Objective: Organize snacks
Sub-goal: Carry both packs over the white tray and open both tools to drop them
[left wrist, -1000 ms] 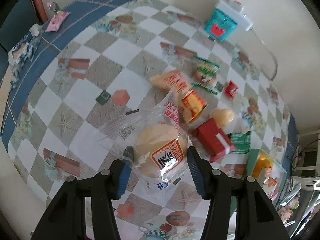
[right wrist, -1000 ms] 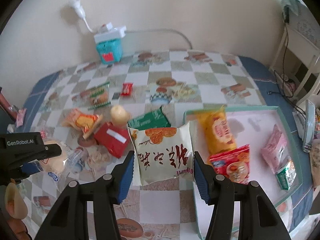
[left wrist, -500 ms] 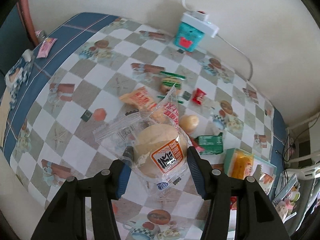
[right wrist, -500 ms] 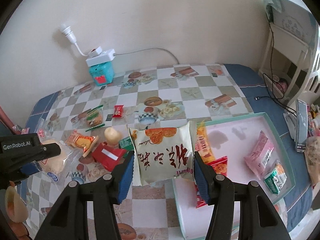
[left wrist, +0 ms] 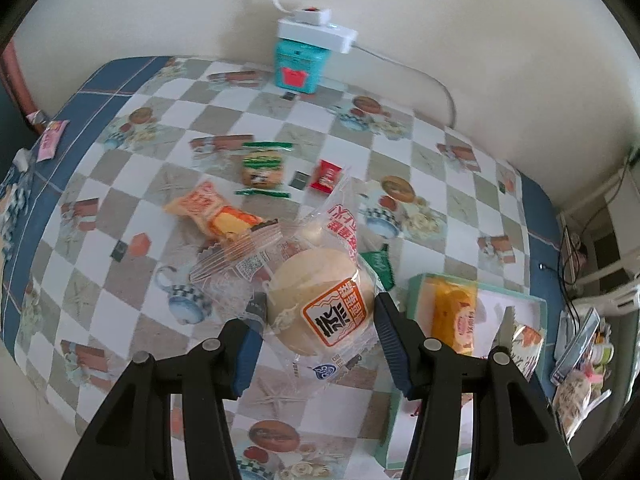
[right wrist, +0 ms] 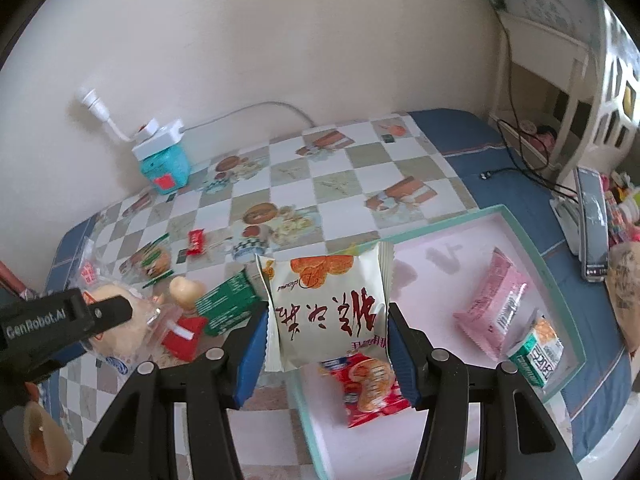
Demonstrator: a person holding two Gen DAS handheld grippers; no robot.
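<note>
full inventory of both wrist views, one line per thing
bun packet: 1, clear wrapper, pale bun, held above table
white snack bag: 1, white and orange, held at tray edge
tray: 1, teal rim, pink floor, table's right
pink packet: 1, in tray
red packet: 1, in tray
green-white packet: 1, in tray
yellow packet: 1, in tray
burger packet: 1, green-edged, on table
small red candy: 1, on table
orange packet: 1, on table
teal box: 1, by wall
left gripper: black, blue jaws on bun packet
right gripper: same, on white snack bag

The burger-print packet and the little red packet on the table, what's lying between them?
In the left wrist view, only a small dark square lies between the burger-print packet and the red packet; whether it is loose or printed, I cannot tell.
</note>
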